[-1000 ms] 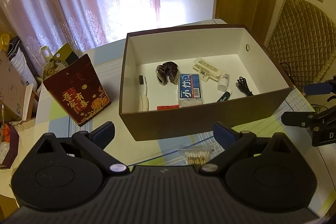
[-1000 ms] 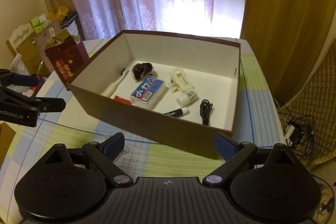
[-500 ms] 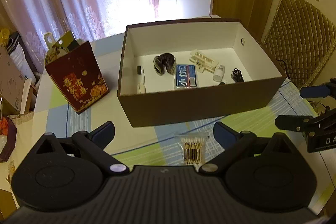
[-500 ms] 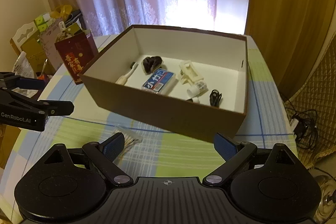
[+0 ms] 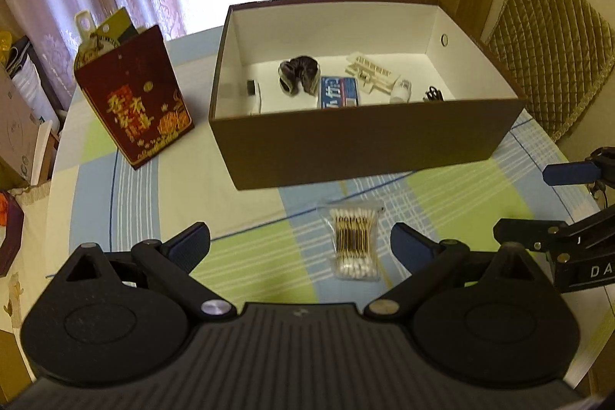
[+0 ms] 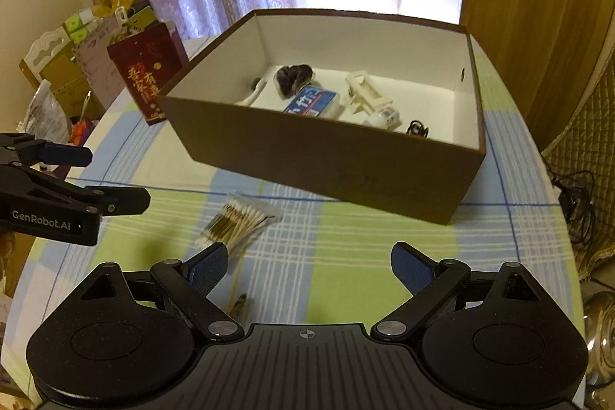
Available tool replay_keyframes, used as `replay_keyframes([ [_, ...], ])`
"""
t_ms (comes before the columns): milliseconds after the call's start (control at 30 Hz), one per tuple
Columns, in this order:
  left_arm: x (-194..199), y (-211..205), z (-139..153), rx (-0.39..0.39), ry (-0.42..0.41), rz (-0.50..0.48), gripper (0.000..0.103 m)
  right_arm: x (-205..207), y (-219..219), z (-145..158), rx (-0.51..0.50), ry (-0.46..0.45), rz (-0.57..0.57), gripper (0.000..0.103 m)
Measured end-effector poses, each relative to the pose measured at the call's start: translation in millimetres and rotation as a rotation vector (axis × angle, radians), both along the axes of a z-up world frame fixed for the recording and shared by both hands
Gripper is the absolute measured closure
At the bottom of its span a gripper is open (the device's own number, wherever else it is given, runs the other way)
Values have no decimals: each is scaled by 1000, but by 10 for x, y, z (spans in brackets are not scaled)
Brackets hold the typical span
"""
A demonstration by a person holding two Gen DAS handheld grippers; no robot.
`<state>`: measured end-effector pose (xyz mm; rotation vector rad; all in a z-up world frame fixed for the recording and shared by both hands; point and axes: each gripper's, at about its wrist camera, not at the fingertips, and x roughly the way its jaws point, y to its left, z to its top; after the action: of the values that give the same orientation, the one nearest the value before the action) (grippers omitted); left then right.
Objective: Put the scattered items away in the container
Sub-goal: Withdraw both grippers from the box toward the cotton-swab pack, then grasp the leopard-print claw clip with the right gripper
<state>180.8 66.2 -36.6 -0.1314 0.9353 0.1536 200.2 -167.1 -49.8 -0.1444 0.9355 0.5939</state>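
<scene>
One item is left outside: the cotton swab pack (image 5: pixel 355 241) lies on the table just in front of the box (image 5: pixel 365 137). Both your left gripper (image 5: pixel 300 241) & right gripper (image 6: pixel 309 266) are wide apart, empty. Next, I think, lower the left one over the pack & close gently.

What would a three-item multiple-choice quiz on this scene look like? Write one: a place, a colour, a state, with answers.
1. Where is the bag of cotton swabs?
A. in the box
B. on the tablecloth in front of the box
C. in a gripper

2. What colour is the box outside?
A. brown
B. white
C. blue

3. How is the left gripper?
A. shut on the swabs
B. shut, empty
C. open, empty

Answers: 1 B, it lies on the cloth before the box's near wall. 2 A, brown walls, white only inside. 3 C, its fingers are spread with nothing between.
</scene>
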Motion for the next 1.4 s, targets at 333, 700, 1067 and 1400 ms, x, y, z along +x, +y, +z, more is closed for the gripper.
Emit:
replay_keyframes([
  [333,-227,49,-324,-31,65,29,4,-225,6,-234,9,65,11,6],
  [700,-651,91,-686,-93,151,88,4,-550,-70,-568,6,162,36,6],
  [1067,-886,94,-897,-137,209,144,4,-712,142,-716,-8,185,114,6],
  [1400,-912,151,-909,-126,215,164,4,-713,185,-776,-8,187,114,6],
])
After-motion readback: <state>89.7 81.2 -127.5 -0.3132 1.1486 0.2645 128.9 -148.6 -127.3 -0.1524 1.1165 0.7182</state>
